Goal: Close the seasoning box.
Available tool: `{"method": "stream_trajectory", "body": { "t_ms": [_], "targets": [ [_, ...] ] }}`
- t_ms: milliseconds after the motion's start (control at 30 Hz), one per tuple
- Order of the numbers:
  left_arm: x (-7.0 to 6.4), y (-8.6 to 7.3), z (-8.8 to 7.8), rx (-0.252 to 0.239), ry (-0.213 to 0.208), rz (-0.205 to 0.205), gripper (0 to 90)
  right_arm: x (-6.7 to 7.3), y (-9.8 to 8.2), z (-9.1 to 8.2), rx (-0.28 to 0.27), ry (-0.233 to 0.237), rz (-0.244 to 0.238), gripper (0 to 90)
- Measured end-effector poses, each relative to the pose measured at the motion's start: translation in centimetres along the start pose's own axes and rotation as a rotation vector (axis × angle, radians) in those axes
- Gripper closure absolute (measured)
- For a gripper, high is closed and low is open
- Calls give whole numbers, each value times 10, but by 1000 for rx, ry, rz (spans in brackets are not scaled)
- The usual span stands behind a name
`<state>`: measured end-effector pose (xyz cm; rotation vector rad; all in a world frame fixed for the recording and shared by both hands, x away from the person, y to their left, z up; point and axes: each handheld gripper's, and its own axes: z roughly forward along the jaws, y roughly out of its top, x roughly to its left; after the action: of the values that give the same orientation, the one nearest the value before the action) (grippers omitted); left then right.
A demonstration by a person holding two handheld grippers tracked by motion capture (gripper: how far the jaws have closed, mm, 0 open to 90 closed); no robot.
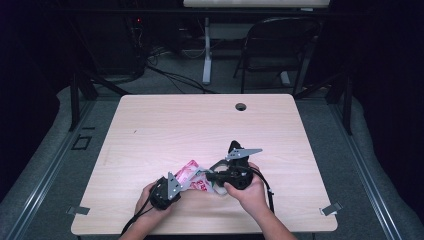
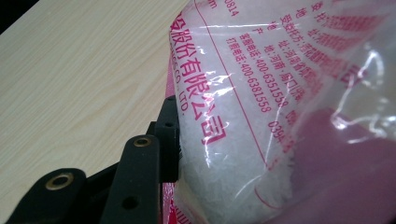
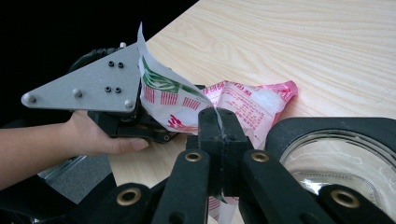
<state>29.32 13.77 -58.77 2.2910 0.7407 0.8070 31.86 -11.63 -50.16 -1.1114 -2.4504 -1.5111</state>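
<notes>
The left gripper (image 1: 176,186) clamps the body of the bag (image 1: 192,176) — a clear pouch with pink print and white granular contents; in the left gripper view one black jaw presses against the bag's (image 2: 261,116) side. The right gripper (image 3: 218,133) has its jaws fully closed on the thin top edge of the bag (image 3: 243,105), which rises as a flap between the pads. The bag spans the gap between the two grippers, its far end resting on the counter (image 1: 200,125) just ahead of the right gripper (image 1: 220,176). The left gripper (image 3: 116,100), held in a hand (image 3: 91,135), sits just left of the right gripper's jaws — grey plate uppermost
</notes>
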Motion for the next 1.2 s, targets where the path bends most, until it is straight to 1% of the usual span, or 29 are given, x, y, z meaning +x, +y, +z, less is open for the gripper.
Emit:
{"method": "stream_trajectory", "body": {
  "t_ms": [200, 267, 367, 433, 533, 633, 767, 800, 900, 967, 1100, 1167, 1200],
  "targets": [
    [-1, 0, 0, 0, 6, 8, 628, 0, 1, 1, -6, -2, 0, 900],
    [-2, 1, 0, 2, 9, 17, 628, -1, 2, 0, -5, -2, 0, 900],
    [-1, 1, 0, 5, 4, 11, 628, 0, 1, 0, -11, 0, 0, 900],
    [1, 1, 0, 3, -4, 0, 630, 1, 2, 0, -11, 1, -3, 900],
    [-1, 1, 0, 2, 4, 0, 632, 2, 2, 0, -13, 0, -12, 900],
    [0, 1, -1, 7, 2, -1, 635, 4, 3, -1, -16, 1, -18, 900],
    [2, 3, -4, 13, 31, 14, 638, 7, 5, -2, -27, 10, -23, 900],
    [3, 3, -5, 6, 41, 14, 639, 7, 5, -2, -23, 13, -27, 900],
    [4, 5, -8, -10, 62, 17, 640, 10, 7, -4, -37, 14, -32, 900],
    [5, 8, -11, -12, 74, 22, 641, 11, 9, -6, -41, 16, -42, 900],
    [8, 15, -16, -21, 131, 60, 641, 13, 13, -10, -66, 13, -49, 900],
    [10, 19, -19, -25, 150, 76, 642, 13, 15, -12, -86, 13, -44, 900],
    [11, 21, -20, -28, 158, 88, 642, 12, 16, -14, -82, 16, -48, 900]
  ]
}}
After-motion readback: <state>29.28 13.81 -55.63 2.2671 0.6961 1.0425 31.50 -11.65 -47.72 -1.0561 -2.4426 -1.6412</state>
